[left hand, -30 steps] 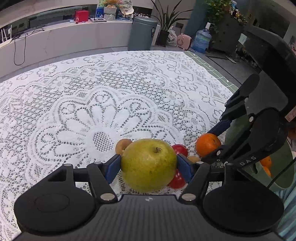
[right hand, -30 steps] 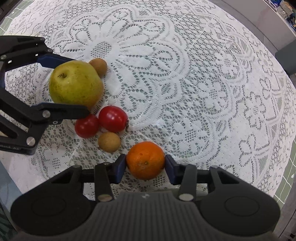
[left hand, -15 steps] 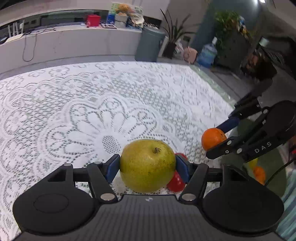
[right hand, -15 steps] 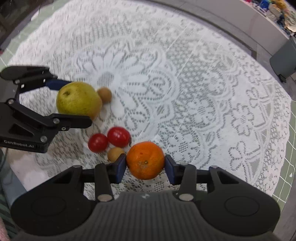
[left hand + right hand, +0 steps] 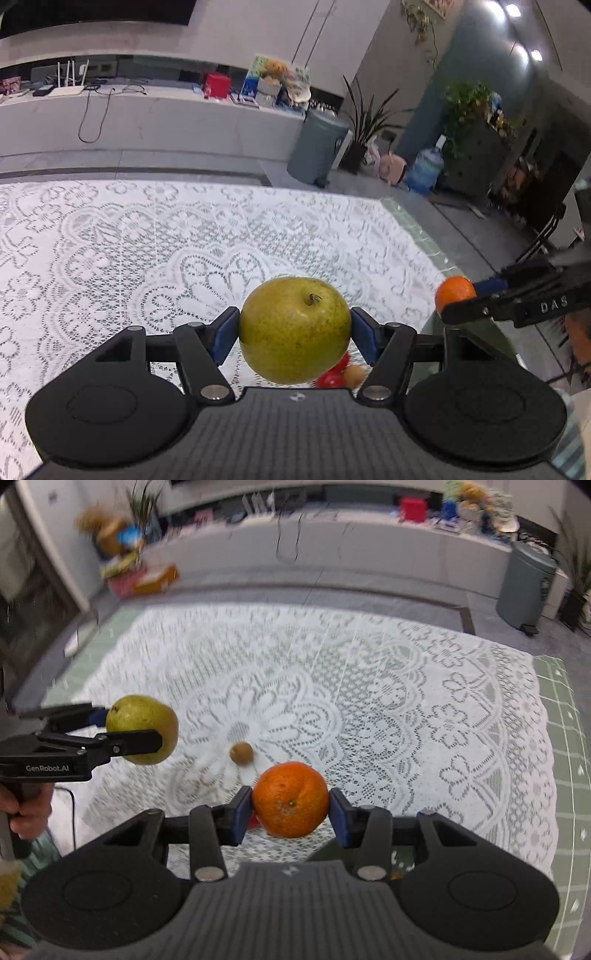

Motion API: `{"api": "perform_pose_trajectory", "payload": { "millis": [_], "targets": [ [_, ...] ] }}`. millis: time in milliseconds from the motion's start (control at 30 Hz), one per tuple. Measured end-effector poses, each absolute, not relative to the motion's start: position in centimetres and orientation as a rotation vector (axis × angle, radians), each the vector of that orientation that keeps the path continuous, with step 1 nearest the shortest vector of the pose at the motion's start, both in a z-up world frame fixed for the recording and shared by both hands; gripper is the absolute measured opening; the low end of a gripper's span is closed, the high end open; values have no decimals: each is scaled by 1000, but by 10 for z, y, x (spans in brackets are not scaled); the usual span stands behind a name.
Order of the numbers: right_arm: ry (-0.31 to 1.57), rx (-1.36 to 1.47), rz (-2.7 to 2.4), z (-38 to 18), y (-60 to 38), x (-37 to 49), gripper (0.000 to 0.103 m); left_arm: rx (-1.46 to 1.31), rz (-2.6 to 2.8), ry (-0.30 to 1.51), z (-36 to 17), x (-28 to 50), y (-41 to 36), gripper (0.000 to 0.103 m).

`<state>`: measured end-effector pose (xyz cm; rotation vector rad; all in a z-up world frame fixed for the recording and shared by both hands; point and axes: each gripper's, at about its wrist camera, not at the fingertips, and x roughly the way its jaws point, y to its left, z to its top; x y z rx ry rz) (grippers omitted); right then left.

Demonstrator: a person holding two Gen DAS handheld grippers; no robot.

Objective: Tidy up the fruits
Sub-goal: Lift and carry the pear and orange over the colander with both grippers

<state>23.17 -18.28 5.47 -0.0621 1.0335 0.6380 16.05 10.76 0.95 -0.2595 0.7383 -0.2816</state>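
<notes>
1. The left tool (image 5: pixel 294 334) is closed on the pear (image 5: pixel 294 334), its two blue pads pressing the widest part of the fruit from the left and the right side. The pear is in the air above the worktop (image 5: pixel 110 258), with its stem end turned up and toward the far side.
2. The pear looks big and rather heavy for this grip. Its skin is smooth and the body is round, so I judge it can slip or turn if the hold goes off the middle; the widest belt is the right place to take it. The flesh is firm but bruises, so hard squeezing is not wise.
3. The right tool (image 5: pixel 291 814) is closed on the orange (image 5: pixel 291 799), also lifted, with the pads on its two sides at mid height. The orange seems lighter, and its dimpled peel gives better friction; it yields a little under pressure.
4. Below the pear, on the lace cloth, lie red tomatoes (image 5: pixel 331 376) and a small brown fruit (image 5: pixel 354 373), just beside each other. These are small and light; the tomatoes are soft and must be pinched gently.
5. Farther out, another small brown fruit (image 5: pixel 241 753) rests alone on the flower pattern of the cloth.
</notes>
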Motion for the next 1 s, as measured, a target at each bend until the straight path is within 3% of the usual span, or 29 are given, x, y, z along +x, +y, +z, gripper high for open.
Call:
{"api": "perform_pose_trajectory", "payload": {
  "millis": [533, 1000],
  "targets": [
    [904, 56, 470, 51, -278, 143, 42, -203, -413, 670, 50, 120, 39, 74],
    [907, -47, 324, 5, -305, 138, 42, 59, -572, 832, 2, 147, -75, 74]
  ]
}}
